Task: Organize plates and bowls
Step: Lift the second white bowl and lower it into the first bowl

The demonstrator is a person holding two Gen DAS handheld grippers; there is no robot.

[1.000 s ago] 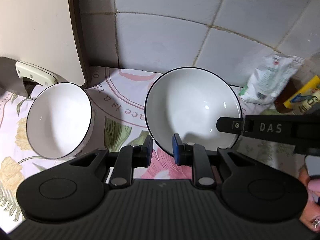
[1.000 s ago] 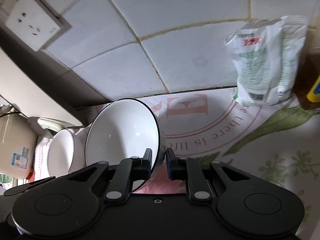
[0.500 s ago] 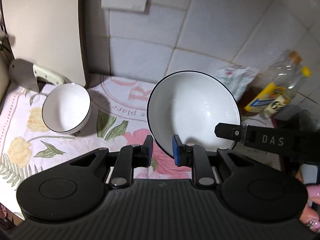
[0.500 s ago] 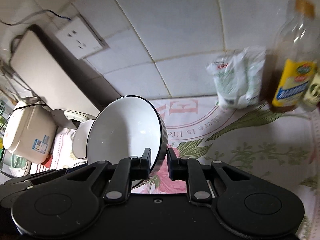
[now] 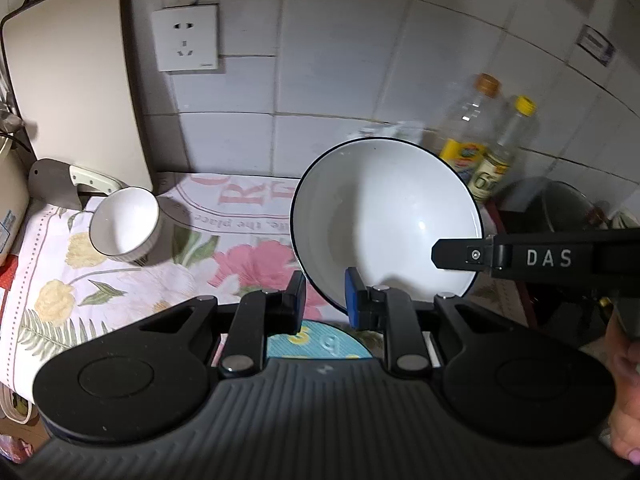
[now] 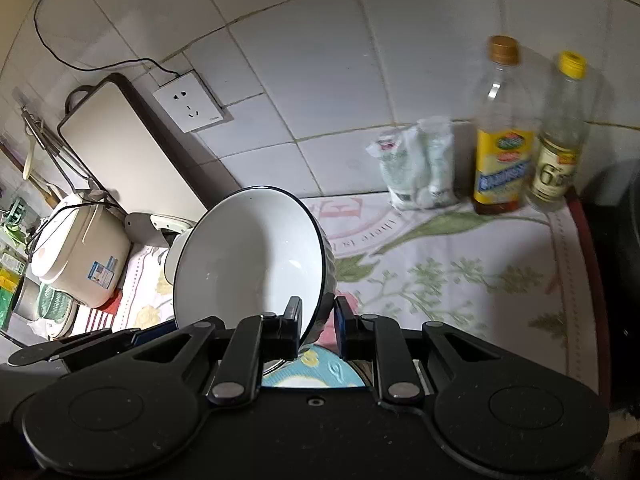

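Note:
A large white bowl with a dark rim [image 5: 384,224] is held in the air, tilted, above the floral cloth. My left gripper [image 5: 323,300] is shut on its near rim. My right gripper [image 6: 318,322] is shut on its rim from the other side; the large bowl fills the middle of the right wrist view [image 6: 248,264]. A small white bowl [image 5: 124,224] stands on the cloth at the left. A blue patterned plate [image 5: 320,346] shows just under my left fingers and under my right fingers [image 6: 320,372].
A cutting board [image 5: 76,80] leans on the tiled wall at left, a cleaver [image 5: 72,184] below it. Two bottles [image 6: 504,128] and a white bag [image 6: 420,168] stand at the back right. A rice cooker [image 6: 76,252] is far left. A dark pot [image 5: 560,216] is right.
Both grippers have lifted the large bowl off the cloth and pulled back from the wall. The small bowl now looks farther away, and the blue plate has come into view below.

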